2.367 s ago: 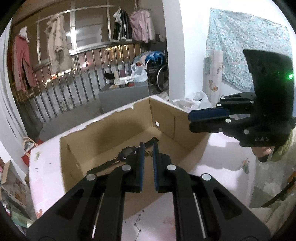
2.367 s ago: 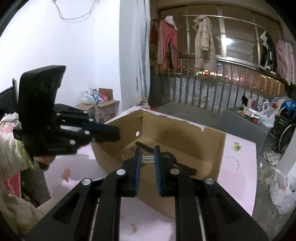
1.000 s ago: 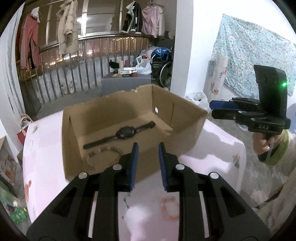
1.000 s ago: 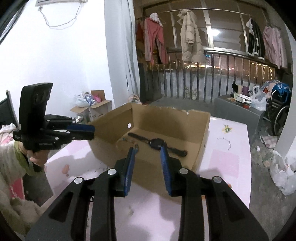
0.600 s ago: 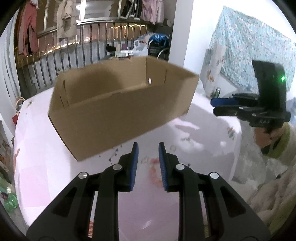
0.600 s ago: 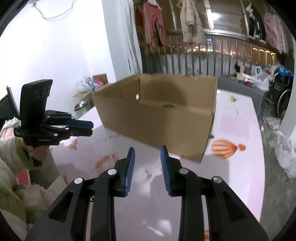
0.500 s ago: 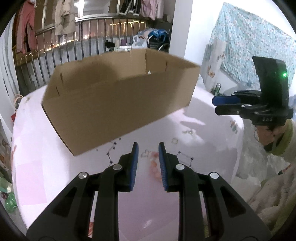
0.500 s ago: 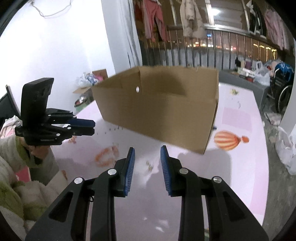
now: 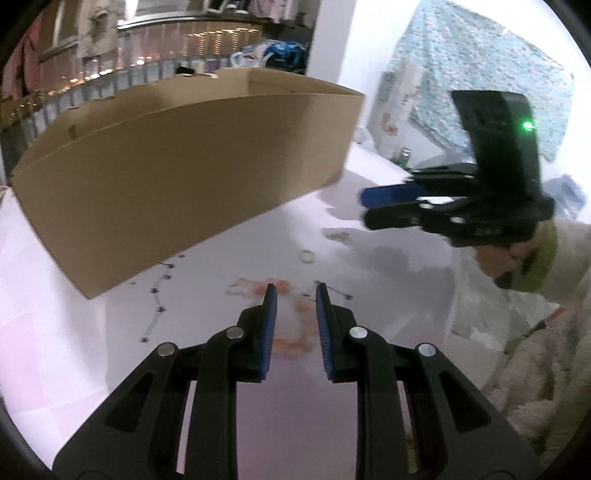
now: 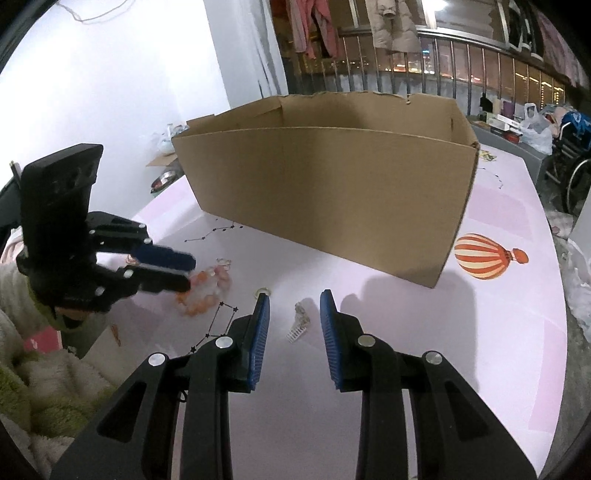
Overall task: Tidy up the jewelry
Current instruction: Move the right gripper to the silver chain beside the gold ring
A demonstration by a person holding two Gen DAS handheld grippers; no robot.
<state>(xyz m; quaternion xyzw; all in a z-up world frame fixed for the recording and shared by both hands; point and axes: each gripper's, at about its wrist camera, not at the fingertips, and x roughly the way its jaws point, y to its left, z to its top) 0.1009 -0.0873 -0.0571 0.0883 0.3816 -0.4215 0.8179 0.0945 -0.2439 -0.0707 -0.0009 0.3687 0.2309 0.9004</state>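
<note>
Both tongs are held just above the pale pink table [image 10: 406, 369], jaws a little apart with nothing pinched. A small silvery clip-like trinket [image 10: 300, 325] is seen between the right gripper [image 10: 294, 299] fingers' line; the orange-and-white beaded bracelet [image 10: 207, 291] lies under the left gripper [image 9: 292, 291]. The open brown cardboard box [image 10: 332, 192] sits behind.

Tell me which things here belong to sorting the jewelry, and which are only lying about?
For the job: cardboard box; orange bead bracelet; small silver piece; ring; both tools, left and right.

Just lying about: hanging clothes; plastic bags; wheelchair.
</note>
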